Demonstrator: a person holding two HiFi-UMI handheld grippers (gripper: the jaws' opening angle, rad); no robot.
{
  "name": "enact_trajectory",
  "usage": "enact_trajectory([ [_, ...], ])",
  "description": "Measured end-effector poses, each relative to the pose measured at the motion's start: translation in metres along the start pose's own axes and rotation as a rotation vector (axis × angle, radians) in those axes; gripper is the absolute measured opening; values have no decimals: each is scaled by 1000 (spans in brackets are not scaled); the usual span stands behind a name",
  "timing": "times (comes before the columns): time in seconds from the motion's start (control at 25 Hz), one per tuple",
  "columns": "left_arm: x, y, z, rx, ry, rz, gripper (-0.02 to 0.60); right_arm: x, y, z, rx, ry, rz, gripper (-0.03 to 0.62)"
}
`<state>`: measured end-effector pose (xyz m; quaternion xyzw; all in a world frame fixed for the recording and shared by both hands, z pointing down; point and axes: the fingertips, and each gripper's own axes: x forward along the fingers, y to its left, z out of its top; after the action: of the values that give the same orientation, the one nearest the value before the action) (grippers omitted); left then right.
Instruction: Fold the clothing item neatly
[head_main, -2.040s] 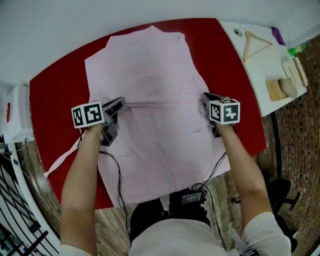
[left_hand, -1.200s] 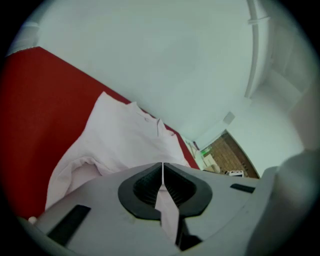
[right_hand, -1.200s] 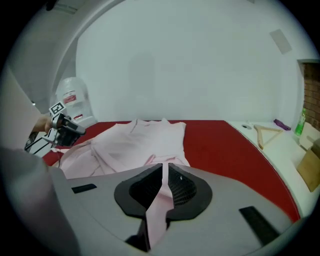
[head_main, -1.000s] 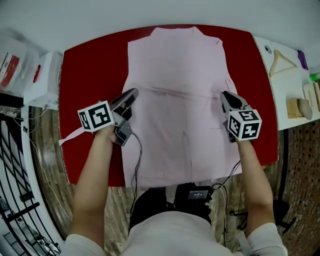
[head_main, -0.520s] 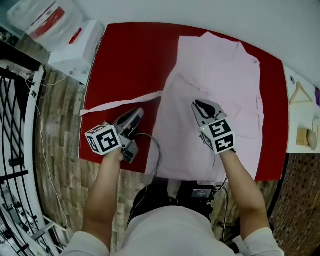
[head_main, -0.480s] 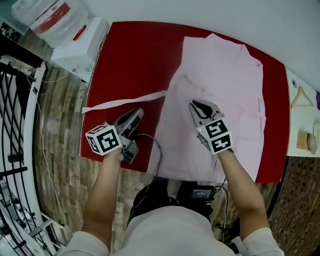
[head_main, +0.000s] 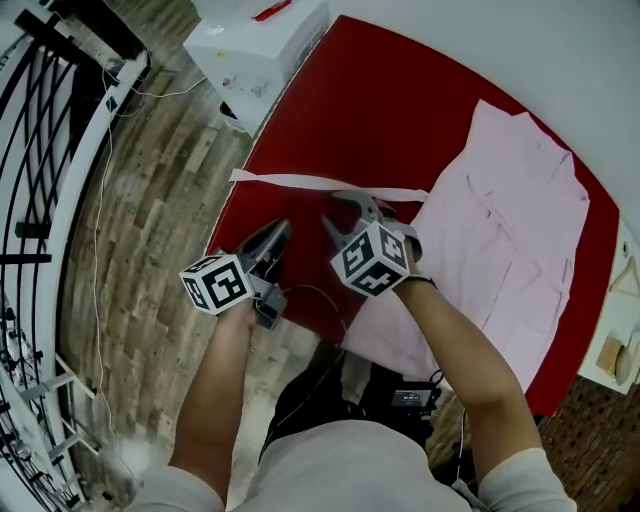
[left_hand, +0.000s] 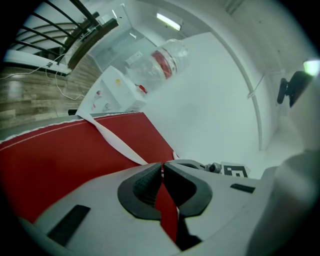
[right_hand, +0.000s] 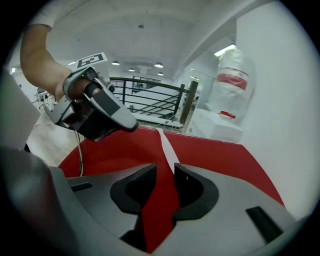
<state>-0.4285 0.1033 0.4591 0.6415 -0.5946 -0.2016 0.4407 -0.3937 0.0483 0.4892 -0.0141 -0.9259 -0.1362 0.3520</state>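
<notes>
If the tie strap (head_main: 300, 182) is tugged the wrong way, its loose end at the red table's (head_main: 380, 90) left edge could slip over the side. The left gripper (head_main: 279, 231), near the table's front left corner, has its jaws pressed together on nothing. It could only push the strap, not pinch it, and a push would likely bunch it.

The right gripper (head_main: 331, 207) hovers at the strap's middle. Its jaws have just been opening to a narrow gap, with only bare table showing between them and the strap running up to one tip. So thin and flat a band may well be missed, or caught by one edge and twisted. A hard pull would drag the pink garment (head_main: 510, 220), spread on the table's right half, and rumple it.

The white box (head_main: 265, 40) beyond the left edge bears a red label too blurred to read. The cubes carry only black-and-white marker squares.
</notes>
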Motion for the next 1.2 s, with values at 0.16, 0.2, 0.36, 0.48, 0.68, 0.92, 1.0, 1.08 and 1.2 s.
enact_trajectory([
  [0.16,-22,21,8,-36,-43,26,6,49,10,29,-33,5,57,98],
  [0.2,-26,25,9,-43,-53,30,6,60,8,36,-26,4,64,101],
  [0.36,-38,33,14,-61,-73,35,6,102,-3,47,4,48,102,109],
  [0.48,-42,35,11,-71,-75,32,6,122,-4,37,89,117,188,106],
  [0.68,-44,40,6,-106,-85,30,6,108,9,43,50,111,225,29],
  [0.92,-51,55,11,-143,-111,53,6,80,63,41,-178,37,175,28],
  [1.0,-54,58,15,-147,-123,60,6,70,79,33,-202,25,177,28],
  [1.08,-59,61,16,-149,-131,74,7,60,93,25,-211,23,192,28],
  [1.2,-64,61,17,-151,-137,78,6,49,105,17,-226,24,213,31],
])
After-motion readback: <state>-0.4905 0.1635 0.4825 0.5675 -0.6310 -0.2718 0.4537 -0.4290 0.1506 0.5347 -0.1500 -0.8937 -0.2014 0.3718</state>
